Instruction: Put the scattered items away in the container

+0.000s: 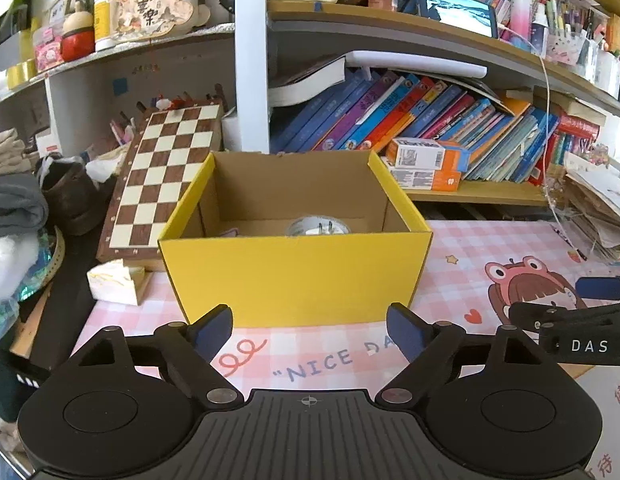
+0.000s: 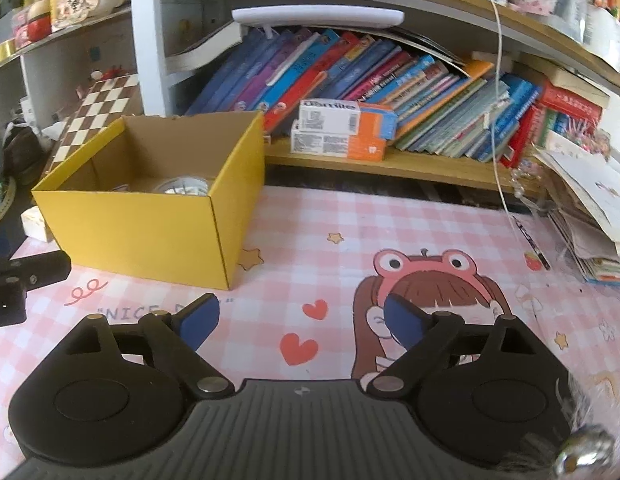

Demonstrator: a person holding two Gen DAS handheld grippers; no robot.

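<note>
A yellow cardboard box stands open on the pink checked mat; it also shows in the right wrist view at the left. Inside it lies a clear tape roll with a white plug-like item in its middle, also seen from the right. My left gripper is open and empty, just in front of the box. My right gripper is open and empty over the mat's cartoon girl, right of the box. A furry thing with a metal bell shows at the lower right edge.
A chessboard leans left of the box, a tissue pack beside it. Shelves of books and two orange-white cartons stand behind. A paper stack lies at the right. A white cable hangs down.
</note>
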